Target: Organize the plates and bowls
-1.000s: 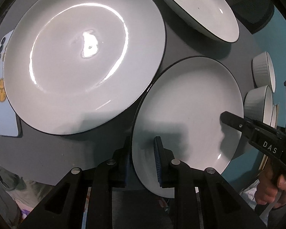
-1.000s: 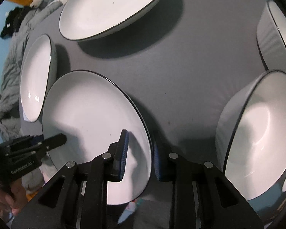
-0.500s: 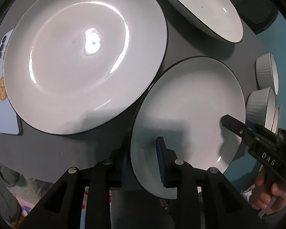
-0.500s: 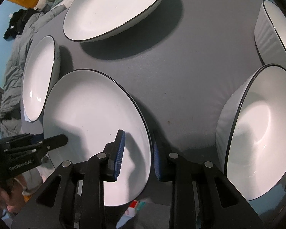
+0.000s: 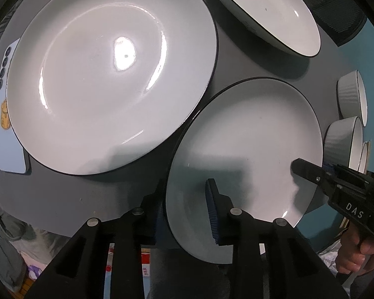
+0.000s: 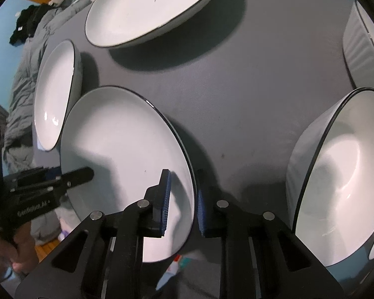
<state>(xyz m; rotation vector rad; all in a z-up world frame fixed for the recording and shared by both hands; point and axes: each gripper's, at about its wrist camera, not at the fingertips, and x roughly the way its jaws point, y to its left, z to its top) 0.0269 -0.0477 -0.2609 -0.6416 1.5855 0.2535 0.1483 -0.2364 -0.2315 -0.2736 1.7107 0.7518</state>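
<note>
Working across the left wrist view, we note a phone (image 5: pixel 11 124) at the far left of the grey table (image 5: pixel 74 194), partly under the rim of the large plate (image 5: pixel 107 74), which lies flat and takes up most of that side. Just right of it sits the medium plate (image 5: pixel 246 149), the piece in hand; its near edge overhangs the table's front edge. The left gripper (image 5: pixel 187 204) straddles this plate's left rim, one finger below and outside, the blue-padded finger over the white face; the jaws stand close about the rim, but we cannot tell whether the pads are actually pressing. On the opposite rim, the right gripper (image 6: pixel 182 199) likewise brackets the edge, its jaws parted with daylight showing between the inner pad and the plate, so we judge it not yet clamped. The plate therefore lies between the two tools, each seated on one end of its diameter, neither nearer than the other. The large plate is directly left of it, almost touching at the rims, so we judge the coming lift carries it leftward over that plate. Further right stand the ribbed bowls (image 5: pixel 341 142), and a shallow dish (image 5: pixel 269 12) lies at the back.
</note>
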